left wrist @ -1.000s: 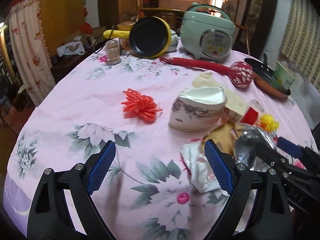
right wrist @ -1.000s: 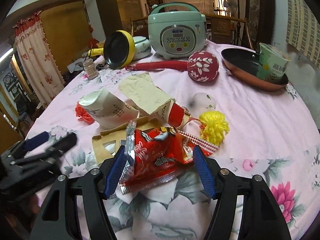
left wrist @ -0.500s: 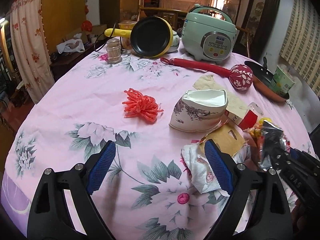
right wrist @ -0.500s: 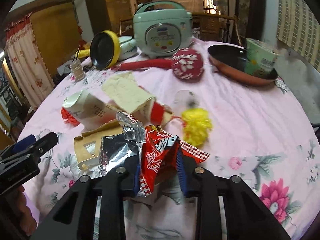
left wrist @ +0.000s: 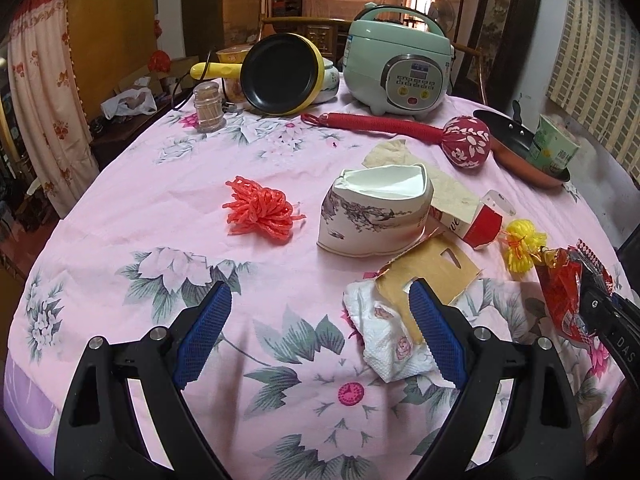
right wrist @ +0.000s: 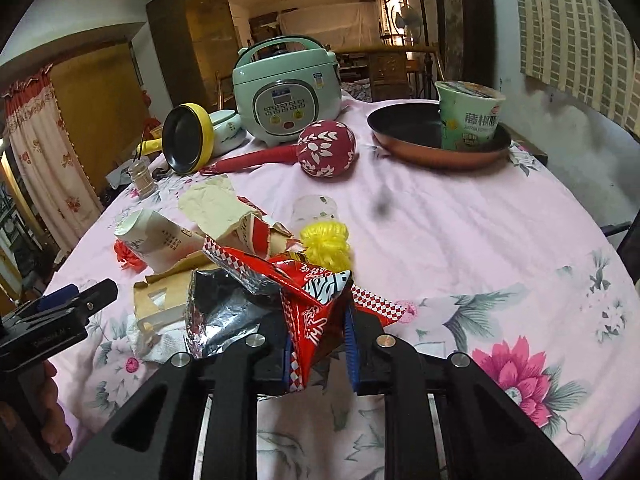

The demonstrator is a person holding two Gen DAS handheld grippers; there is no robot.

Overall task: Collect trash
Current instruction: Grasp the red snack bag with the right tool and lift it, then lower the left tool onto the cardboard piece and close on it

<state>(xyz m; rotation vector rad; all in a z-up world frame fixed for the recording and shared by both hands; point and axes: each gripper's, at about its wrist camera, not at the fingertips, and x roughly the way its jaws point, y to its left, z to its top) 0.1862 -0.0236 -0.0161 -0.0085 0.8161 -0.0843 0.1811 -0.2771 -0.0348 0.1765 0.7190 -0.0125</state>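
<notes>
My right gripper (right wrist: 318, 344) is shut on a crumpled red snack wrapper (right wrist: 308, 304) with a silver foil inside, held just off the pink floral tablecloth (right wrist: 460, 232). In the left wrist view that wrapper (left wrist: 560, 300) hangs at the far right. My left gripper (left wrist: 320, 320) stands open over the cloth with nothing between its fingers. A crumpled tissue (left wrist: 384, 332) lies against its right finger. Beyond lie a crushed paper cup (left wrist: 372, 216), a brown cardboard piece (left wrist: 436, 264), a torn red-white carton (left wrist: 476, 220), an orange plastic tuft (left wrist: 260, 210) and a yellow tuft (left wrist: 522, 246).
At the back stand a green rice cooker (left wrist: 396, 72), a yellow-rimmed pan (left wrist: 280, 74) and a toothpick jar (left wrist: 208, 108). A red mallet (left wrist: 468, 142) lies before a copper pan (left wrist: 524, 160) holding a green noodle cup (left wrist: 554, 150). The round table's edge curves close on both sides.
My right gripper closed on the red wrapper, lifted it off the cloth and carried it rightward, away from the pile. The left gripper stayed open and still.
</notes>
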